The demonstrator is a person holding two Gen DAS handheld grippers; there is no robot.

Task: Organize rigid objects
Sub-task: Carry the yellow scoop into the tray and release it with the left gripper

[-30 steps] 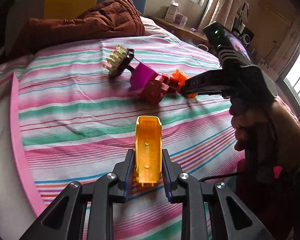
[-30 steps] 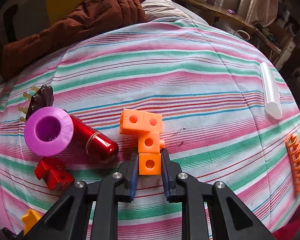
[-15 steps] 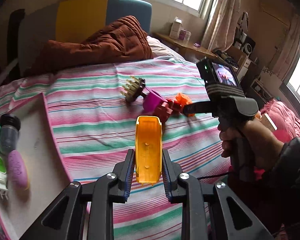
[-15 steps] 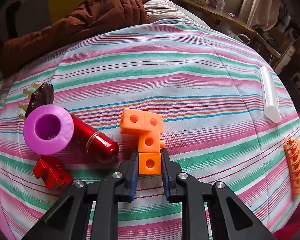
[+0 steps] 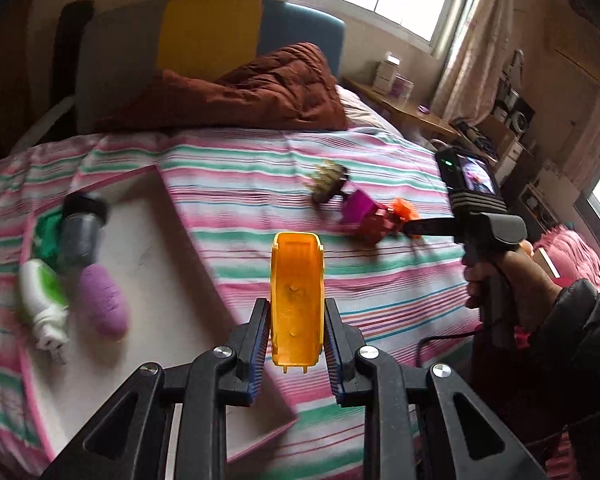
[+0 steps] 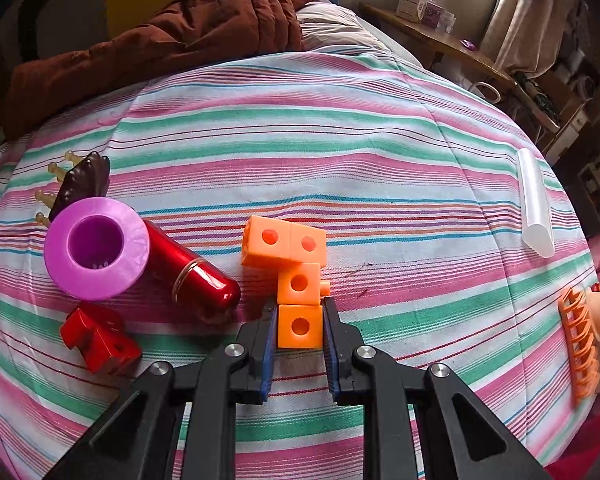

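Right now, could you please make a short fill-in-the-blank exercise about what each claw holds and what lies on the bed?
1. The left claw is shut on a hollow plastic piece of ____ colour.
2. The right claw grips the end cube of the ____ linked cubes.
3. The purple cup lies against a shiny ____ cylinder.
4. The pink-rimmed tray lies on a ____ bedsheet.

Missing words: yellow; orange; red; striped

Left gripper (image 5: 296,320) fingers closed, pitched downward, right gripper (image 6: 300,326) fingers closed, hand (image 5: 500,276) gripping handle

Bottles (image 5: 80,236) in tray (image 5: 172,280) — apparently left of toy pile (image 5: 364,216)
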